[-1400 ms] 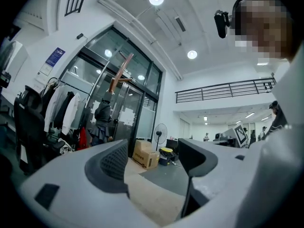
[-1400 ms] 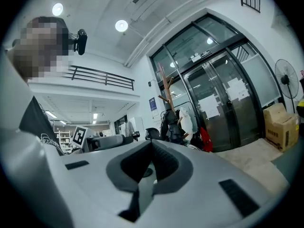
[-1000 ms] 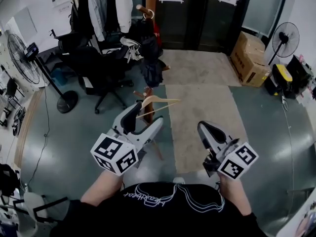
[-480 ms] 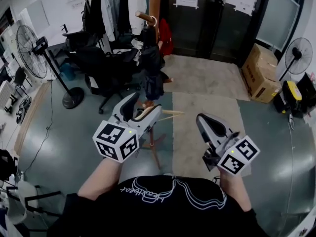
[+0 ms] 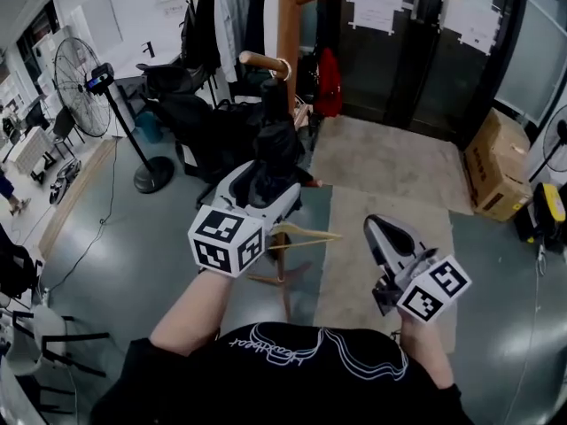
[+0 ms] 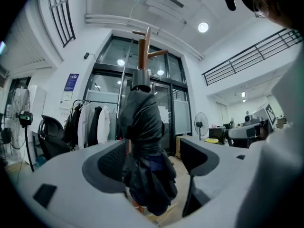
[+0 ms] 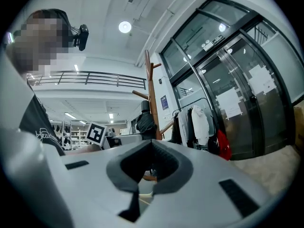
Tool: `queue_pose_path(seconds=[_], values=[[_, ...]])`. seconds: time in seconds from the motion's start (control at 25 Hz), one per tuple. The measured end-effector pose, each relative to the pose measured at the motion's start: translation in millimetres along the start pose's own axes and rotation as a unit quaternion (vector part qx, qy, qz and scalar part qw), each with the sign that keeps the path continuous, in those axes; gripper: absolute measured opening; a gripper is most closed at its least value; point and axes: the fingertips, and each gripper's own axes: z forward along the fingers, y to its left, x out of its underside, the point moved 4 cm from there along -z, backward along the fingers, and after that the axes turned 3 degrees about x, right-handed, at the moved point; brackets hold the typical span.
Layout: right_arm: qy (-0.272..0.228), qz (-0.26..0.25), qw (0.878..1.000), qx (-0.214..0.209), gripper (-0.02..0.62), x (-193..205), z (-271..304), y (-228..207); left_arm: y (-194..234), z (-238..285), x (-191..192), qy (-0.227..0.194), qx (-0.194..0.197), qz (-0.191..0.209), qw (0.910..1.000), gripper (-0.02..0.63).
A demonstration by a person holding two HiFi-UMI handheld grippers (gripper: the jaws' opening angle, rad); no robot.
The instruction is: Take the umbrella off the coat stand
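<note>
A wooden coat stand (image 5: pixel 288 34) rises ahead of me, and a folded black umbrella (image 5: pixel 275 144) hangs from one of its pegs. My left gripper (image 5: pixel 264 184) has its jaws on either side of the umbrella's lower folds. In the left gripper view the umbrella (image 6: pixel 145 151) fills the gap of that gripper (image 6: pixel 153 148); the jaws are opening and stand clear of the fabric on both sides. My right gripper (image 5: pixel 378 227) hangs lower and to the right, away from the stand, with its tips together and nothing held. The right gripper view looks past that gripper (image 7: pixel 152 144) to the stand (image 7: pixel 151 96).
A wooden hanger (image 5: pixel 303 235) hangs low on the stand. Behind it are a black office chair (image 5: pixel 204 118), a rack of shirts (image 5: pixel 232 7) and a red bag (image 5: pixel 330 82). A floor fan (image 5: pixel 84 82) stands at left. Cardboard boxes (image 5: pixel 496 166) sit by the glass doors (image 5: pixel 416 42).
Both grippers have moved forward towards the coat stand. The left gripper has come up around the hanging umbrella, which was ahead of it before. The right gripper stays shut.
</note>
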Motion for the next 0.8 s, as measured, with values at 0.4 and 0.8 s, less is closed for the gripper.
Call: queue_pose_path(seconds=[0.4, 0.8], values=[[0.005, 0.002, 1.000, -0.022, 0.003, -0.7, 15.1, -37.3, 18.7, 33.3, 1.3, 0.011, -0.045, 0.008, 0.9989, 0.344], [0.007, -0.006, 0.999, -0.051, 0.003, -6.2, 25.1, -52.1, 18.7, 38.8, 0.9, 0.028, -0.021, -0.014, 0.9993, 0.259]])
